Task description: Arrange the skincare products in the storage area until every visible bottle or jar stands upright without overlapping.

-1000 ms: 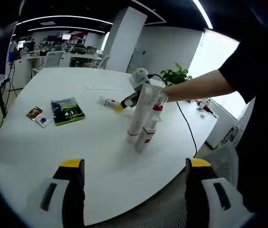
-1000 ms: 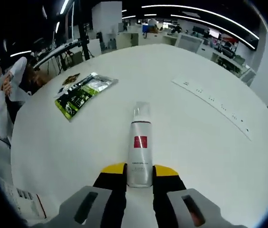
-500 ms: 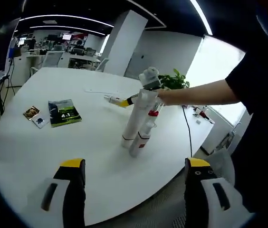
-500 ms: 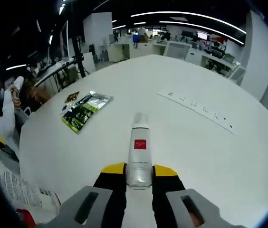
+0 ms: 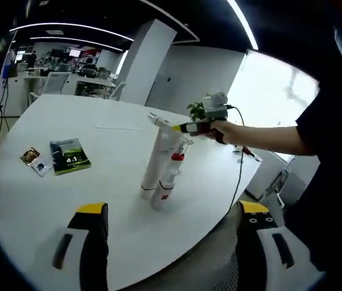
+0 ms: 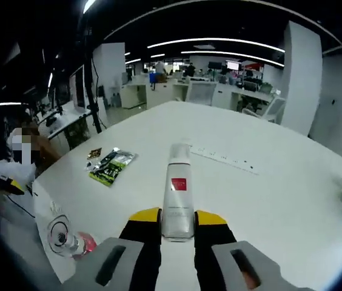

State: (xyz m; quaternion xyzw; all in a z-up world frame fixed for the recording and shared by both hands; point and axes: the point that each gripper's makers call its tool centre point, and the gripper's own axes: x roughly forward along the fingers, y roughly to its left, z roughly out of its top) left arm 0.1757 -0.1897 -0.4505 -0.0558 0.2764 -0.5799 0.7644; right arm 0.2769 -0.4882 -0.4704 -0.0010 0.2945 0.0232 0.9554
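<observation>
Right gripper (image 6: 177, 219) grips tube (image 6: 177, 189) above table (image 6: 268, 200).

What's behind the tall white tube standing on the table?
In the left gripper view, a red-capped bottle stands right beside the tall white tube. The right tongs hold a tube above them. The tall tube hides whatever is directly behind it.

A tall white tube (image 5: 154, 162) stood on its cap on the white round table, leaning slightly. Touching it, a shorter white bottle with a red collar (image 5: 167, 180) stood upright. A third white bottle with a red square label (image 6: 177, 189) was held off the table, lying level.
</observation>
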